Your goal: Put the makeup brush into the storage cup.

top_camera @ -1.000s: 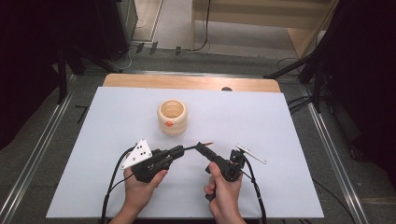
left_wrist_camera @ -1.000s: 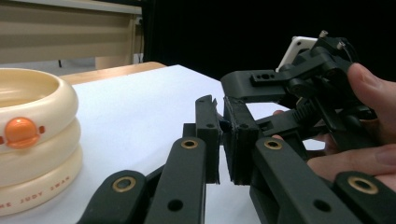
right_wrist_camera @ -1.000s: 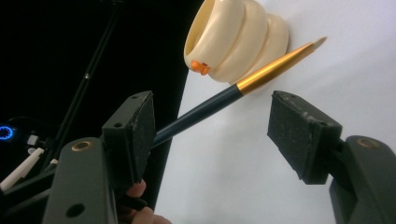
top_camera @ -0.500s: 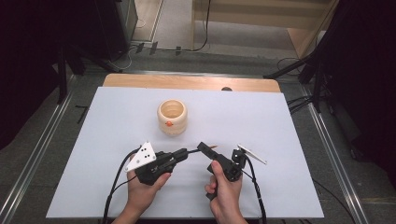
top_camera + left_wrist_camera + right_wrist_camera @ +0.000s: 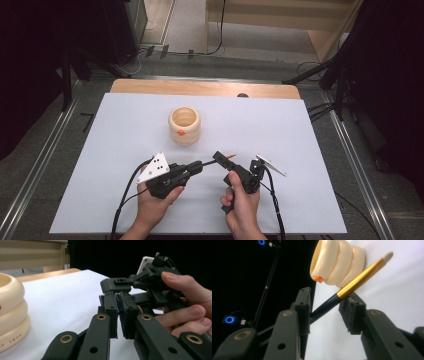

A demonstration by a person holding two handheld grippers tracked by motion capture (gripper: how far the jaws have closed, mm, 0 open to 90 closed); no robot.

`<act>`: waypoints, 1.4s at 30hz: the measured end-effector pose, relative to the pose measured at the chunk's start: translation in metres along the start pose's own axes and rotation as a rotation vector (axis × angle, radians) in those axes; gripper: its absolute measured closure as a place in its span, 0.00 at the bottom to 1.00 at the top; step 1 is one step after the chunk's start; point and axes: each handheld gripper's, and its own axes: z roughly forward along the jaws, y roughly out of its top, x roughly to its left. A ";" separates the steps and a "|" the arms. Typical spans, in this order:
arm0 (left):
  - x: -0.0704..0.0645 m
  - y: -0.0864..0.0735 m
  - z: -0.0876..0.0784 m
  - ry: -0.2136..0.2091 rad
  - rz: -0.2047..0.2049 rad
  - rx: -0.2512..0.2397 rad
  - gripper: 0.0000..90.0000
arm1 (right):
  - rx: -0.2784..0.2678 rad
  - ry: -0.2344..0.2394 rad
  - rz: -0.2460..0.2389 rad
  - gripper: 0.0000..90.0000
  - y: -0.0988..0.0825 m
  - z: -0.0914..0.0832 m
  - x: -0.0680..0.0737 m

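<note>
Brush (image 5: 352,287) sits between narrowing right tongs (image 5: 328,307).

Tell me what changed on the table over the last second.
The right gripper has just been closing its jaws around the makeup brush; the brush crosses the gap, but the pads do not clearly clamp it yet. The brush shows between the two grippers in the high view. The left gripper stayed shut and in place. The cream ribbed holder and both hands kept their spots.
</note>
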 end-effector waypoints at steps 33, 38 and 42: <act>0.024 0.001 -0.027 0.011 -0.058 0.017 0.48 | -0.125 -0.198 -0.621 0.93 -0.001 -0.007 0.024; 0.027 0.000 -0.034 0.021 -0.054 0.020 0.40 | -0.128 -0.211 -0.711 0.93 -0.002 -0.006 0.031; 0.030 -0.002 -0.041 0.008 -0.058 0.039 0.33 | -0.123 -0.215 -0.755 0.93 -0.002 -0.006 0.035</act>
